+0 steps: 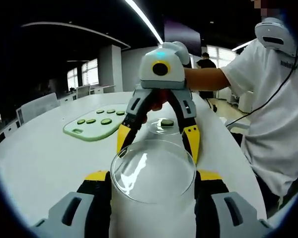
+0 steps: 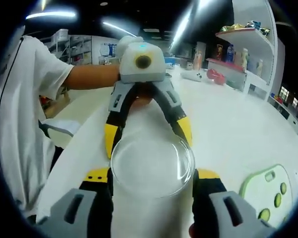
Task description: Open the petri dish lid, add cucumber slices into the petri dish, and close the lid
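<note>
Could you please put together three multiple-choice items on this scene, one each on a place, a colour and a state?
1. Where does the green cutting board lie?
A. On the white table
B. On a shelf
C. On the floor

2. What colour are the claw jaw tips?
A. Red
B. Yellow
C. Blue

3. What state is the clear lid in?
A. Lying flat on the board
B. Broken in pieces
C. Gripped between claw jaws

Answers:
1. A: the green cutting board with cucumber slices rests on the white table.
2. B: the right claw and the left claw both have yellow on their jaws.
3. C: the clear lid sits whole between the left claw's jaws, with the right claw's jaws at its far edge.
</note>
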A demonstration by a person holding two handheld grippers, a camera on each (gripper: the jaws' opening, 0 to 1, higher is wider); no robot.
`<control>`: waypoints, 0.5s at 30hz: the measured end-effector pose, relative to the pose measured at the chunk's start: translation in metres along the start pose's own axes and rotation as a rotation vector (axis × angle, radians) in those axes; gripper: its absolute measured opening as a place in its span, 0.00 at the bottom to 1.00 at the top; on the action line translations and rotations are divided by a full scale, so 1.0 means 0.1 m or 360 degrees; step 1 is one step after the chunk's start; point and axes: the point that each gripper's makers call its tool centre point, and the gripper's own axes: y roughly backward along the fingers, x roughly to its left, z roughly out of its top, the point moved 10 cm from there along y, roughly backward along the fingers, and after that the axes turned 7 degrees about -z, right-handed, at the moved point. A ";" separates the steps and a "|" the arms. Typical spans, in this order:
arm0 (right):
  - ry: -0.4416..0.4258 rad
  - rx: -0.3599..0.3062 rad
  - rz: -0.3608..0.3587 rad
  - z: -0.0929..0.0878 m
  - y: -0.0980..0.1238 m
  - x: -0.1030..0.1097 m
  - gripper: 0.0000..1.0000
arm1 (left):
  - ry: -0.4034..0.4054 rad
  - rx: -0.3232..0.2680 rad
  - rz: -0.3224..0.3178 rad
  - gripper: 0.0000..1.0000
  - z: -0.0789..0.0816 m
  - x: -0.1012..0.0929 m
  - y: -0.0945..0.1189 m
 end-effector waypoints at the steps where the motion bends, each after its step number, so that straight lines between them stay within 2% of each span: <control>1: 0.0000 0.0000 0.0001 0.00 0.00 0.00 0.64 | 0.0005 -0.0004 0.0000 0.67 0.00 0.00 0.00; 15: 0.0008 -0.0011 -0.0008 0.03 0.08 0.00 0.63 | -0.0006 -0.0007 0.0001 0.67 0.08 -0.01 -0.01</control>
